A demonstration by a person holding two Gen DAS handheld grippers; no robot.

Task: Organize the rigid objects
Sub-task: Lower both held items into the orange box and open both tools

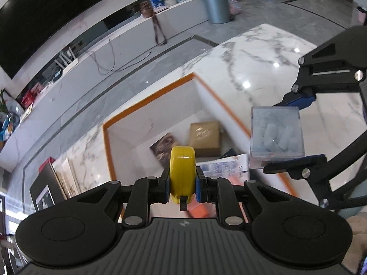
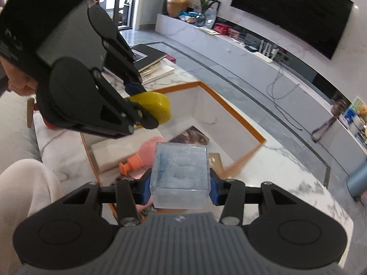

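My left gripper [image 1: 182,184] is shut on a yellow tape measure [image 1: 182,171] and holds it above an orange-rimmed recessed bin [image 1: 146,98] set in the marble table. My right gripper [image 2: 180,188] is shut on a clear plastic box [image 2: 181,174] with pale blue contents, also above the bin. The right gripper [image 1: 296,135] with the clear box [image 1: 276,135] shows in the left wrist view at right. The left gripper [image 2: 146,102] with the tape measure [image 2: 156,110] shows in the right wrist view at upper left.
In the bin lie a brown cardboard box [image 1: 205,137], a dark picture book [image 1: 164,147], a printed white box [image 1: 226,167], a pink-and-orange bottle [image 2: 140,158] and a white slab [image 2: 114,152]. Books [image 2: 149,61] are stacked on the table. A TV cabinet [image 2: 275,66] stands beyond the floor.
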